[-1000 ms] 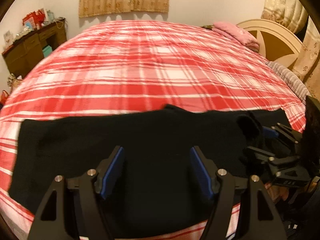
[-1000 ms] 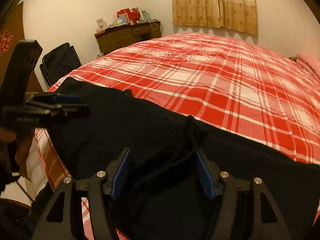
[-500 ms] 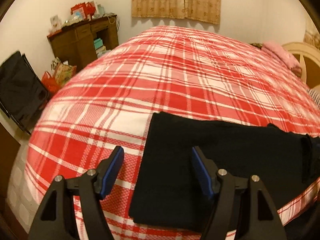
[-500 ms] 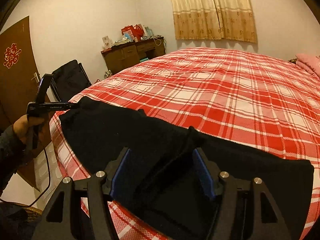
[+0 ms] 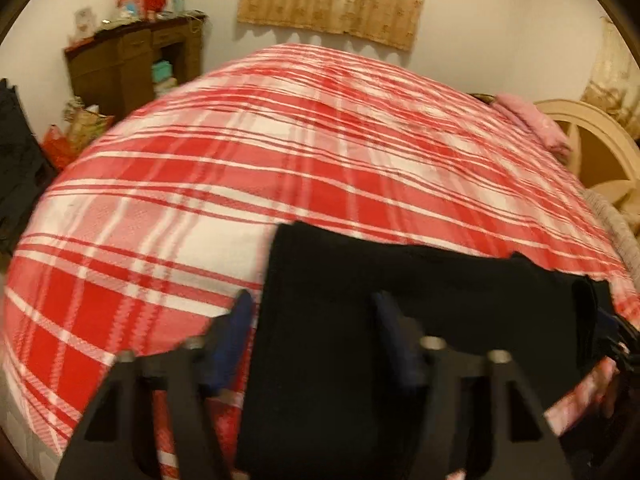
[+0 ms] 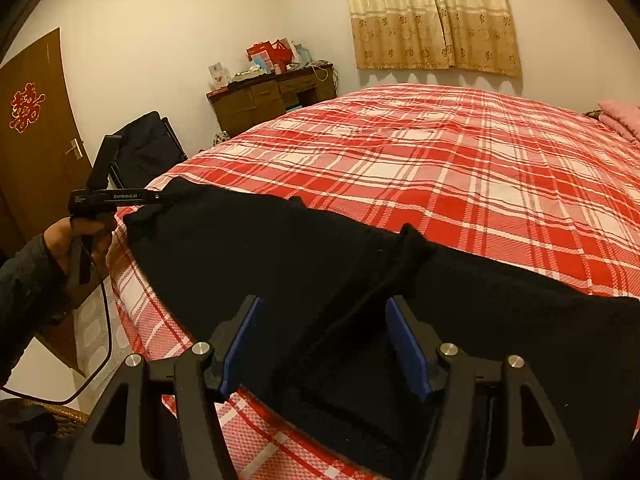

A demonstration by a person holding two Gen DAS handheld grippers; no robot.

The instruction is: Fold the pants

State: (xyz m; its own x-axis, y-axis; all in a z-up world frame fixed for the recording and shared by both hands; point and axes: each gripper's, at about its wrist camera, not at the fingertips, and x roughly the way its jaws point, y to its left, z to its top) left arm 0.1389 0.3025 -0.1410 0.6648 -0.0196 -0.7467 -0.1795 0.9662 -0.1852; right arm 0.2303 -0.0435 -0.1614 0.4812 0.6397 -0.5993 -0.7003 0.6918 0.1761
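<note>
Between left tool point(image 5: 312, 336) pads, pants point(image 5: 400, 300) edge.

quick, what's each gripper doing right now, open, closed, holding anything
Left gripper: jaws closing around the end edge of the black pants; not yet pinched.
Right gripper: open, pants fabric lying between its fingers, not gripped.

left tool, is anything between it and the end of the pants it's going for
Nothing visible does. The left tool is closing, with the end edge of the black pants already between its fingers and only the plaid bedspread beside it. Whether the pads touch cloth is blurred.
</note>
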